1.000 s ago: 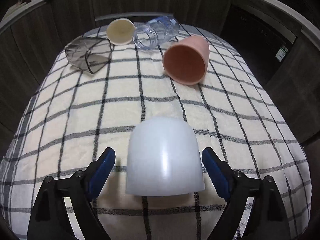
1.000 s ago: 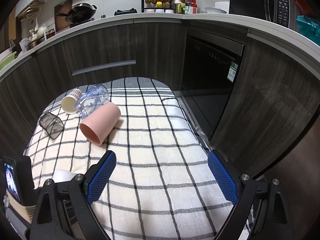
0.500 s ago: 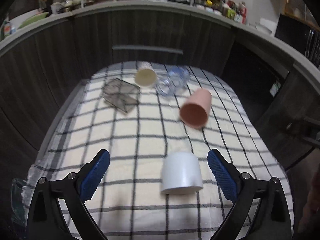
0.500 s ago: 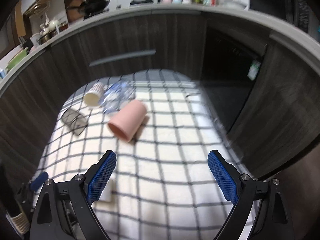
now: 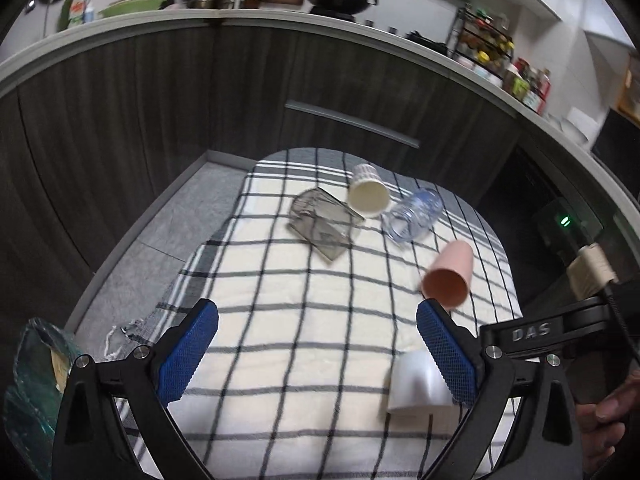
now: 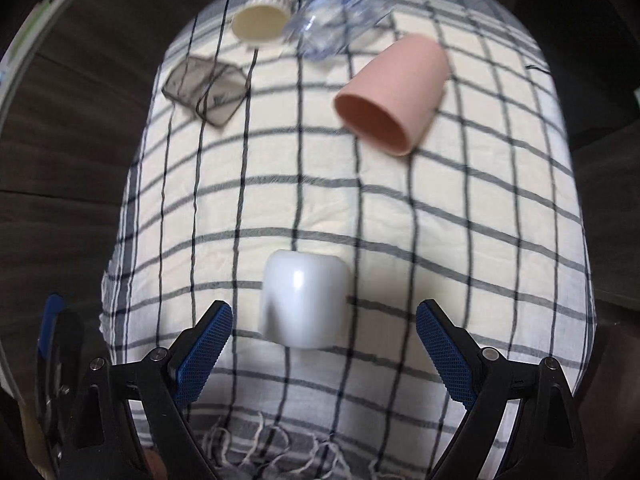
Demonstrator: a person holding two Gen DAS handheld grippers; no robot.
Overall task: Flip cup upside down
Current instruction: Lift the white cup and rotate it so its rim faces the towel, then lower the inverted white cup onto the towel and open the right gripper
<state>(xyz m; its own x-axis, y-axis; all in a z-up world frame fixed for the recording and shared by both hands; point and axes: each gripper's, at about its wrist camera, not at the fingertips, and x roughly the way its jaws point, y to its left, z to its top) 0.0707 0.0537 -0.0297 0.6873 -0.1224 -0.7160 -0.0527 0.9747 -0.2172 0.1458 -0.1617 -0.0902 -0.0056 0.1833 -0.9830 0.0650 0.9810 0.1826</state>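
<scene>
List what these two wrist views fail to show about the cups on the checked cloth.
- White cup: its rim is hidden in the right wrist view by its own body; in the left wrist view the left gripper's finger covers part of it.
- Clear cup: motion blur smears its outline, right wrist view.
- Pink cup: its base faces away in both views.

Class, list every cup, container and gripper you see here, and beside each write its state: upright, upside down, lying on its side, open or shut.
white cup: upside down, base up, on the checked cloth
pink cup: lying on its side, mouth toward camera
cream ribbed cup: lying on its side
clear plastic jar: lying on its side
smoky square container: lying on its side
left gripper: open, empty
right gripper: open, empty
</scene>
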